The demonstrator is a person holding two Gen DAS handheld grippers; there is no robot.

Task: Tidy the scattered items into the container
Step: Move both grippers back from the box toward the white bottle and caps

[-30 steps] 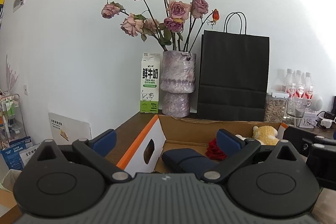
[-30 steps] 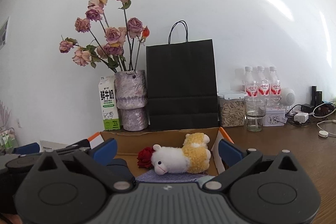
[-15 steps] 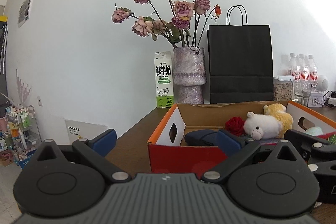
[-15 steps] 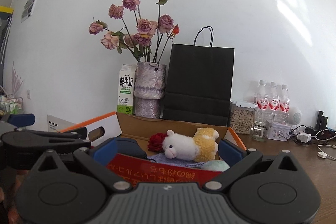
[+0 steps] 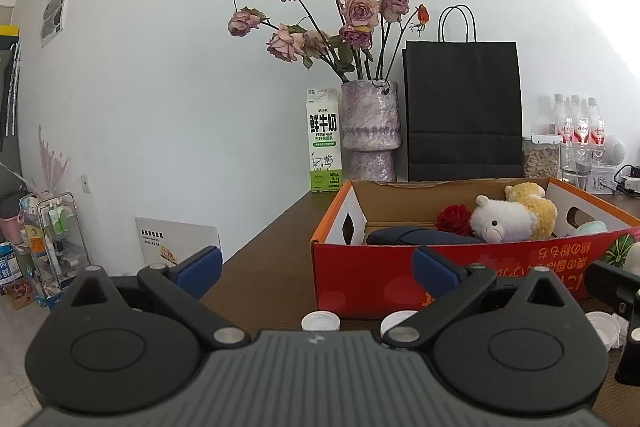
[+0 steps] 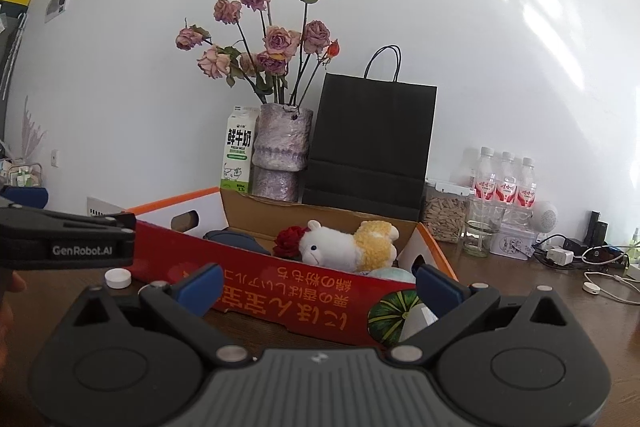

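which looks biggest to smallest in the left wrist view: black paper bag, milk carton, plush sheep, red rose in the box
1. black paper bag
2. milk carton and plush sheep: too close in apparent size to rank, and the sheep sits nearer the camera
3. red rose, clearly the smallest

**Two low views facing the same box and wall**

Both cameras sit low over the near edge of the table (image 5: 260, 267), each looking forward along its own fingers toward the back wall. The left wrist view faces the red front of the box (image 5: 360, 279) squarely from close by. The right wrist view stands further right, seeing the box (image 6: 280, 291) at an angle. Both share the vase (image 5: 370, 123), milk carton (image 5: 324, 143) and black bag (image 5: 464, 107).
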